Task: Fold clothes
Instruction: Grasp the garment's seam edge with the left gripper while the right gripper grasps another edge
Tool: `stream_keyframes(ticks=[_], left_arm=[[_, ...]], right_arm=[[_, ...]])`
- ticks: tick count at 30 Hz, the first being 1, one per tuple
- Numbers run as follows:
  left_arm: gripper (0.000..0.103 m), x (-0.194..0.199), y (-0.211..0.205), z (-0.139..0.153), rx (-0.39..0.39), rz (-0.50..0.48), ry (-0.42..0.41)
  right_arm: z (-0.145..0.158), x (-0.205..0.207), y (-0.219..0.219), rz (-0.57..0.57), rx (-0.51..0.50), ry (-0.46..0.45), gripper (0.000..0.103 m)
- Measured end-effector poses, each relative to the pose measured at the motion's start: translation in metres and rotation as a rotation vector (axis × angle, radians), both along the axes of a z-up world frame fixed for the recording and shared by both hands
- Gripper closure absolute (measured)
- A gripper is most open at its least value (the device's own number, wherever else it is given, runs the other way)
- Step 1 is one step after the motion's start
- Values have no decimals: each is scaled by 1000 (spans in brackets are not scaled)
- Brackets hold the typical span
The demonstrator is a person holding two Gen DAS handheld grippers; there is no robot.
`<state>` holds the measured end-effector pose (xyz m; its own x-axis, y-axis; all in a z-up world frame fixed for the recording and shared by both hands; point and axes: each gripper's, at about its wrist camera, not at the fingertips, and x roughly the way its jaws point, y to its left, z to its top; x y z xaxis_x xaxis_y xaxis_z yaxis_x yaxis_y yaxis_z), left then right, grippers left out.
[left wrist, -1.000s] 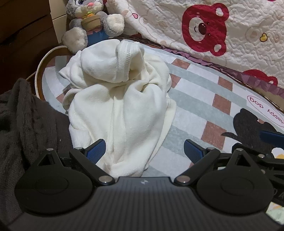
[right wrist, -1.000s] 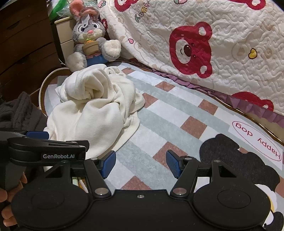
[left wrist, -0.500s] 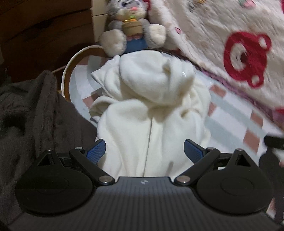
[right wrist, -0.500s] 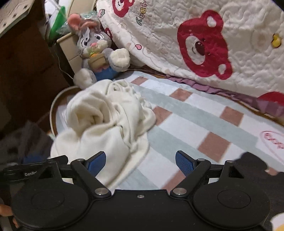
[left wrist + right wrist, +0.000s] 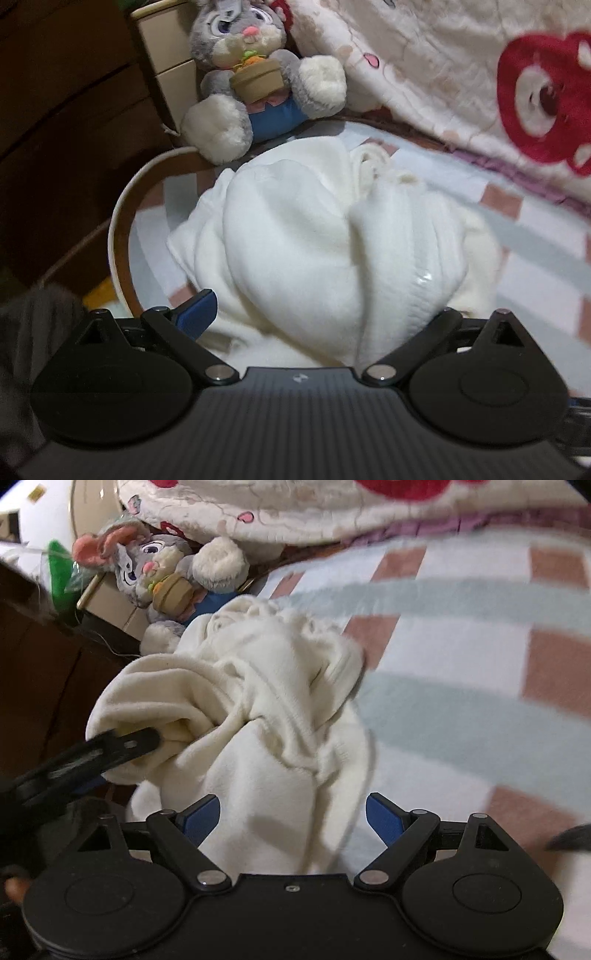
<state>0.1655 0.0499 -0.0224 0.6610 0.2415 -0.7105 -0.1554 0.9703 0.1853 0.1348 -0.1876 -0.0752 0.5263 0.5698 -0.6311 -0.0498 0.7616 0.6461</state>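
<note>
A crumpled cream garment (image 5: 314,240) lies heaped on the checked rug (image 5: 461,664). My left gripper (image 5: 321,314) is open and pushed up against the heap. The cloth bulges between its fingers and hides the right pad, while the left blue pad (image 5: 195,314) shows. My right gripper (image 5: 291,818) is open too, its blue pads (image 5: 201,818) astride the near flap of the cream garment (image 5: 258,701). In the right wrist view the left gripper (image 5: 110,746) shows as a dark finger pressed into the heap's left fold.
A grey plush rabbit (image 5: 258,74) sits just behind the heap against cream drawers (image 5: 166,55). A quilt with red bears (image 5: 480,92) hangs at the right. Dark wooden furniture (image 5: 55,110) and a dark garment (image 5: 22,332) lie left.
Both grippers have moved forward and left onto the cream garment, which now fills the space between their fingers. Both stayed open; the rabbit looms closer.
</note>
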Motion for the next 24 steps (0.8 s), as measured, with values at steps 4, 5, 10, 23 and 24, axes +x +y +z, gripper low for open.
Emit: stream_keyframes(ticks=[4,5,10,23,24], left_arm=[[8,15,13,-18,-45,-53,50],[18,15,16,-19,-72,-60,43],[38,20,29,-20,-207,-33,28],[85,13,0,27,-25,-112,-96],[85,11,-3,33,-15,-119,-113]], right_arm=[[-17,10,19,-6,44,-7,7],[-21,12,24,-8,56,-9,7],[-40,24,48,-10,115,-22,0],[50,-10,28,27,-165,-304,95],[59,-16,19,15,-172,-321,95]])
